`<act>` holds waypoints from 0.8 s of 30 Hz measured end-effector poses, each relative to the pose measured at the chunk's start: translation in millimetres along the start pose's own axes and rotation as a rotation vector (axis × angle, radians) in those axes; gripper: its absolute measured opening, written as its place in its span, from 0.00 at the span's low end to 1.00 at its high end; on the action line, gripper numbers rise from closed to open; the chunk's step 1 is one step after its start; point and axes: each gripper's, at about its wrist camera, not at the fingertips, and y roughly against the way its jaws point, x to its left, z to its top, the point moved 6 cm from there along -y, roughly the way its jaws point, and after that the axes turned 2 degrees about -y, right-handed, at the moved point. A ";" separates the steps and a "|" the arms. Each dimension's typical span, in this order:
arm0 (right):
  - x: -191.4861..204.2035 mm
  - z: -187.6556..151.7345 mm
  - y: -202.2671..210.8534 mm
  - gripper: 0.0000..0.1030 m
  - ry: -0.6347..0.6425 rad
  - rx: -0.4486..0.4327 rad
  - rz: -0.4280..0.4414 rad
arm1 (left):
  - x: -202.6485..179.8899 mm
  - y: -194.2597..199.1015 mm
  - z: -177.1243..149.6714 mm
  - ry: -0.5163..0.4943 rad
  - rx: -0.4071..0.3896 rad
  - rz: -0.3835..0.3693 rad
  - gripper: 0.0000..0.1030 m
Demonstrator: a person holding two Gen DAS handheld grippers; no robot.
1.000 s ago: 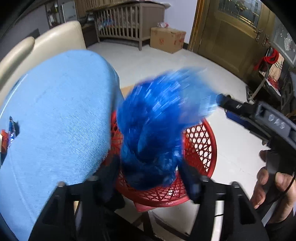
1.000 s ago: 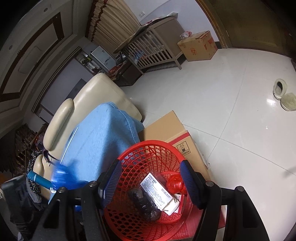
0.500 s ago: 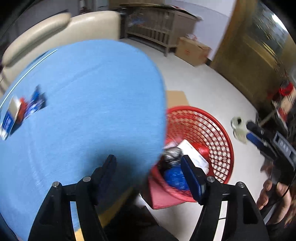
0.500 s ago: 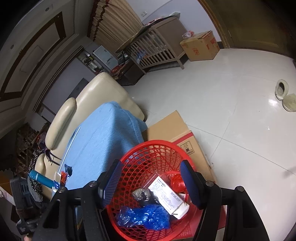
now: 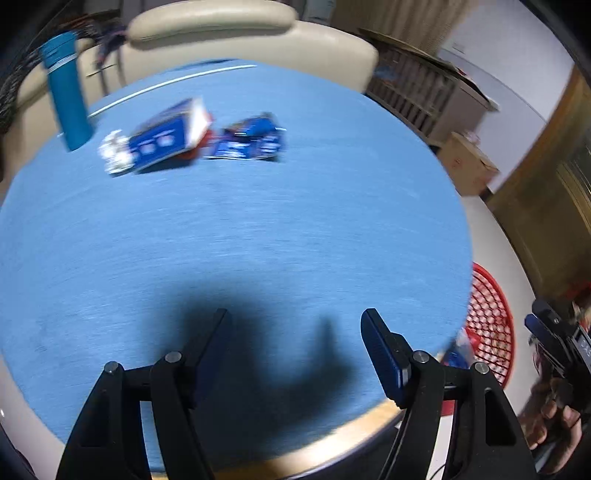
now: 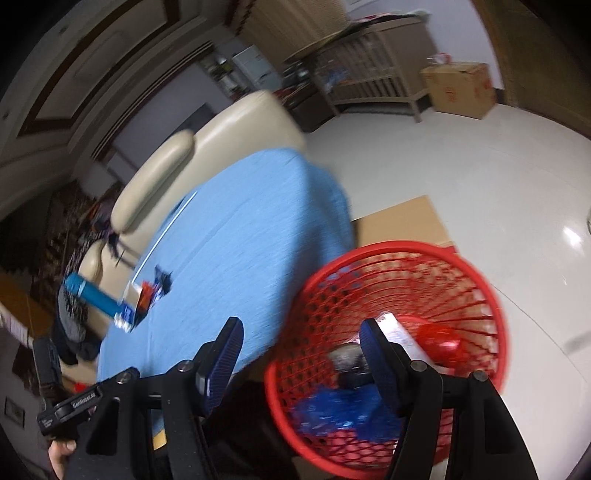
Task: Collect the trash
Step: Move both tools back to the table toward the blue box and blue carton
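The round table under its blue cloth (image 5: 258, 229) filled most of what I could see, with a cream leather sofa (image 5: 229, 33) behind it and pale floor tiles (image 6: 461, 158) beyond. A wooden crib (image 6: 373, 74) and a cardboard box (image 6: 460, 86) stood by the far wall; the red print on the box was too smeared to read. Beside the table, down on the floor, sat the red mesh basket (image 6: 476, 280), partly on a flat sheet of cardboard (image 6: 395, 221). Inside it lay a crumpled blue plastic bag (image 6: 332, 413), a white carton half hidden behind a gripper finger, something red, and a dark lump I could not identify.

Trash was left on the cloth, well away from the basket: a blue and white box (image 5: 166, 136), a blue wrapper (image 5: 251, 142) just beside it, and a white crumpled scrap (image 5: 116, 155) at the box's other end. Their lettering was blurred beyond reading. A teal bottle (image 5: 66, 96) stood near them.

The left gripper (image 5: 295, 347) hung over the bare cloth, fingers apart and gripping nothing. The right gripper (image 6: 301, 354) was likewise spread and empty, over the basket's near rim. Only the edge of a hand showed behind each tool.
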 end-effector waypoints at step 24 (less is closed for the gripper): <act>190.0 0.3 -115.0 0.67 0.331 0.176 0.126 | 100.5 1.2 -9.8 0.124 -0.053 0.076 0.71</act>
